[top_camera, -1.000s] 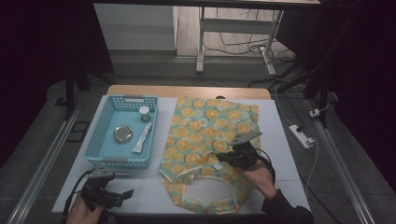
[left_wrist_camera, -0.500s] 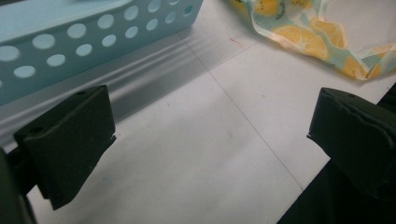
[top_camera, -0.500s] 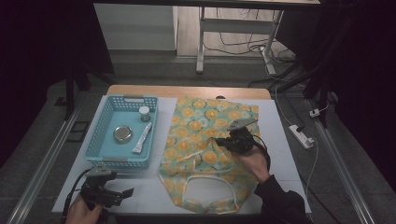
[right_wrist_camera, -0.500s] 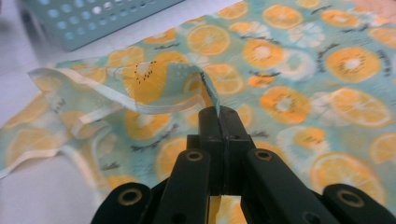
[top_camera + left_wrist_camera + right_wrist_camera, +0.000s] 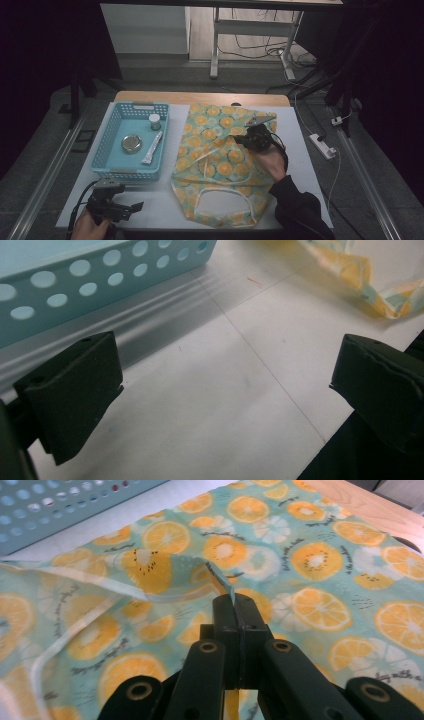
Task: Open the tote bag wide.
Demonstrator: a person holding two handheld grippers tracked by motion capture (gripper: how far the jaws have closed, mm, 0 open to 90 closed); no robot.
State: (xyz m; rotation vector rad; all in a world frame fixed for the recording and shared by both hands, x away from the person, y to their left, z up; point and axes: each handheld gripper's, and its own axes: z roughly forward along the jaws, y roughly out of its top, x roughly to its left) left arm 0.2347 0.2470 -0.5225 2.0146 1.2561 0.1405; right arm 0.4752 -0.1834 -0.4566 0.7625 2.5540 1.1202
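One fabric piece on the table: a teal apron w/ orange-slice print, pale trim and thin strap loops, lying flat center-right, a curved cut-out at its near end. Soft cloth, a few wrinkles; one trimmed edge is lifted into a small peak.

Two hand-held grippers. Right hand-held gripper sits over the apron's middle-right; in the right gripper view its black jaws are pressed together w/ a thin fold of the apron's trimmed edge pinched between the tips, cloth tented up from there. Left hand-held gripper rests at the near left corner of the table, just in front of the basket; jaws stand wide apart w/ nothing between them, bare white tabletop under them in the left gripper view.

One basket: light blue plastic, rectangular, walls perforated w/ round holes, left of the apron, nearly touching its edge. Inside, 3 items: a small jar w/ a pale lid at the far right corner, a round flat metal tin near the middle, and a white tube-like stick lying along the right wall.

Table top is white and smooth, w/ a wood strip at the far edge. One white power strip on the floor to the right.
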